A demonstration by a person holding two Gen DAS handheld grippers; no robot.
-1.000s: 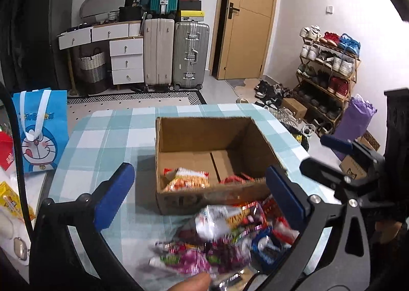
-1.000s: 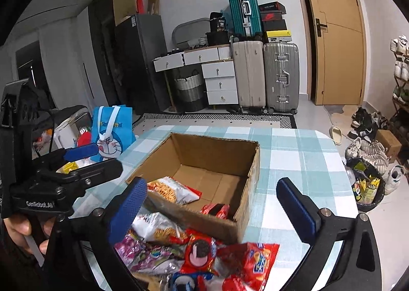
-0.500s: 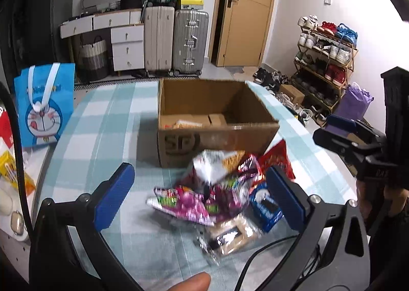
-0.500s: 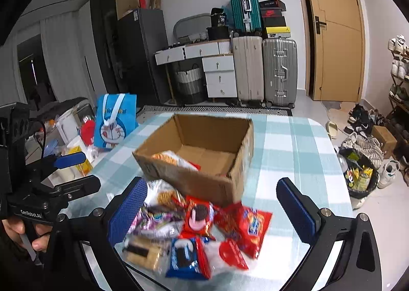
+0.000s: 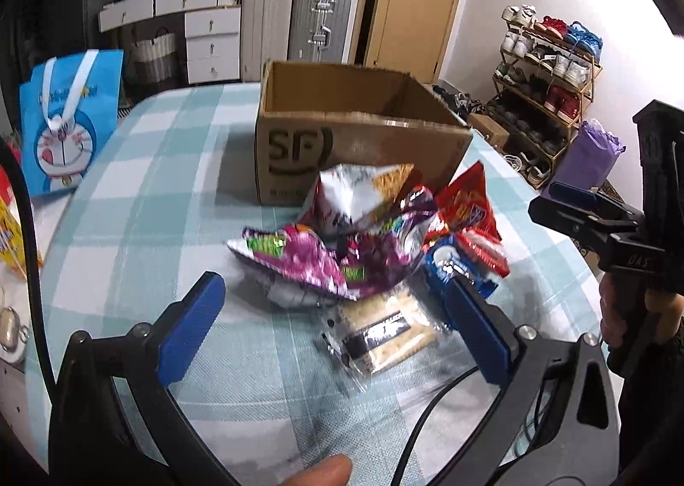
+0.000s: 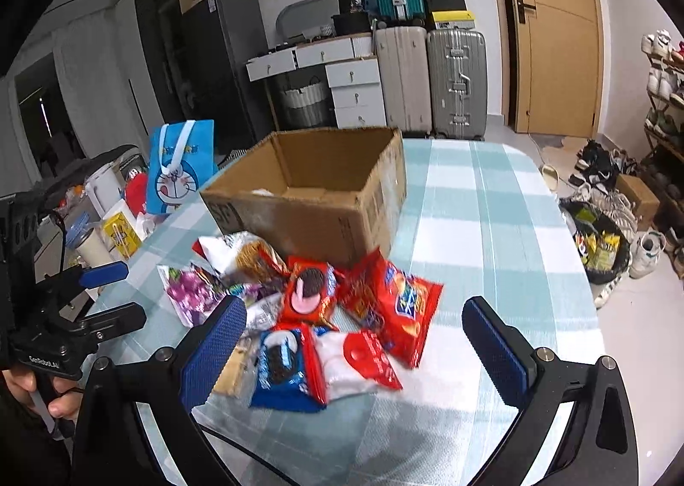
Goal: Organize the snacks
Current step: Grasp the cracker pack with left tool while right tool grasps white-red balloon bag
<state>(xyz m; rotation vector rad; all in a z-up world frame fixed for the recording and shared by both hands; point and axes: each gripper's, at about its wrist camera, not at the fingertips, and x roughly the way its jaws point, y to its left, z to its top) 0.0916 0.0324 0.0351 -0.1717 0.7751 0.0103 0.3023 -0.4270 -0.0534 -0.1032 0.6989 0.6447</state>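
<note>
An open cardboard box [image 5: 359, 144] marked SF stands on the checked table; it also shows in the right wrist view [image 6: 316, 195]. A pile of snack packets lies in front of it: a purple packet [image 5: 308, 259], a silver one [image 5: 355, 195], a red chip bag [image 6: 397, 306], a red Oreo packet [image 6: 310, 293], a blue Oreo packet [image 6: 284, 366] and a clear cracker pack [image 5: 380, 336]. My left gripper [image 5: 337, 332] is open and empty, just above the cracker pack. My right gripper [image 6: 359, 345] is open and empty over the pile's near side.
A blue Doraemon bag [image 5: 68, 131] stands at the table's left edge. Bottles and a yellow packet [image 6: 119, 234] crowd a side surface to the left. Suitcases [image 6: 431, 75], drawers and a door stand behind. A shoe rack [image 5: 551, 84] is on the right.
Both grippers pulled back and dropped lower, away from the box. The box interior is now hidden and the snack pile sits in the middle of both views. Both stayed open.
</note>
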